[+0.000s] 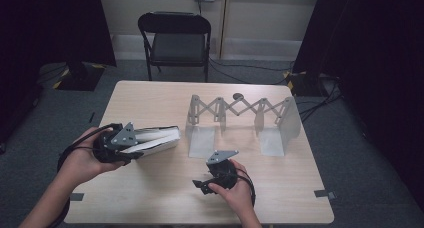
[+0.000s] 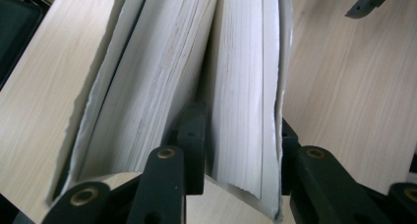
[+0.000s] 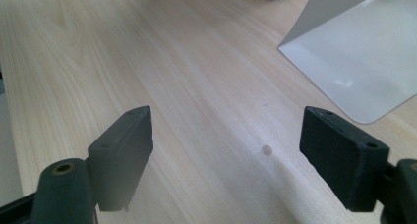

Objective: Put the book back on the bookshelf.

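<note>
Item in hand: one white book (image 1: 152, 140), gripped by the left gripper (image 1: 131, 147) above the left part of the worktop (image 1: 150, 198) and lifted clear of it. In the left gripper view the jaws clamp one section of pages (image 2: 241, 96) with the cover, while the remaining pages (image 2: 142, 86) fan loose beside it. Right gripper (image 1: 200, 184): jaws spread wide, nothing between them, held low over bare worktop (image 3: 206, 76) near the front edge. Container: one expanding metal book rack (image 1: 240, 119), standing at the centre-right of the worktop, scissor-linked, with upright dividers; its slots hold nothing. Progress, as judged: the book is picked up but not yet carried to the rack; placing it upright between two dividers and letting go appear to remain. Beyond the worktop: a folding chair (image 1: 175, 38).
</note>
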The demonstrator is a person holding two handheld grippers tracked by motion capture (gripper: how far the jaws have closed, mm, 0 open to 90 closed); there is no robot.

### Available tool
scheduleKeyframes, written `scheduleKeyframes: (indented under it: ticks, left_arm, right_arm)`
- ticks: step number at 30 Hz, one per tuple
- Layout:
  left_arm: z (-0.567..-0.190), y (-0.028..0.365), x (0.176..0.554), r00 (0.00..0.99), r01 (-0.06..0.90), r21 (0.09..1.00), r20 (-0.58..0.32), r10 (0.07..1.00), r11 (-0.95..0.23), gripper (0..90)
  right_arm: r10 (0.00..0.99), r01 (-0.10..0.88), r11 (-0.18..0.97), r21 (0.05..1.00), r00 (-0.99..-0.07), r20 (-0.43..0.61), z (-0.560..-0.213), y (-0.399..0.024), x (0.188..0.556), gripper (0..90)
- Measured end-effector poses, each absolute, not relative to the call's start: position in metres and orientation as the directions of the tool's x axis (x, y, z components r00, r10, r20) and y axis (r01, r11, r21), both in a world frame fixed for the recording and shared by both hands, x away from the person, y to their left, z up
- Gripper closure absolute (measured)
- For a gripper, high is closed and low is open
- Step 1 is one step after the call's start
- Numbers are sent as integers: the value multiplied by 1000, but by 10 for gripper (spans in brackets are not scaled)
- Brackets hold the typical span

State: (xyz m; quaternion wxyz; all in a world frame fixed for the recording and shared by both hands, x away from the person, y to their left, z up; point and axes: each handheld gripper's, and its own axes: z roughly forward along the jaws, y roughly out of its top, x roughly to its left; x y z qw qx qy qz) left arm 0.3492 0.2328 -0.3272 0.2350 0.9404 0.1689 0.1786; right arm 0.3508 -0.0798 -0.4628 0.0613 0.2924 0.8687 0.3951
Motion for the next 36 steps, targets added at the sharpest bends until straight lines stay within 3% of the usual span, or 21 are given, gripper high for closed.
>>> scheduleKeyframes:
  ticks: [22,36]
  left_arm:
    - [-312,240,347,888,300,516,156,433,-802,740]
    - [-308,242,335,929,264,521,90,360,-812,742]
  right_arm:
    - [541,483,512,710,-823,170,-468,-81,350,199]
    - [520,473,540,696,-838,165,-471,-78,349,199]
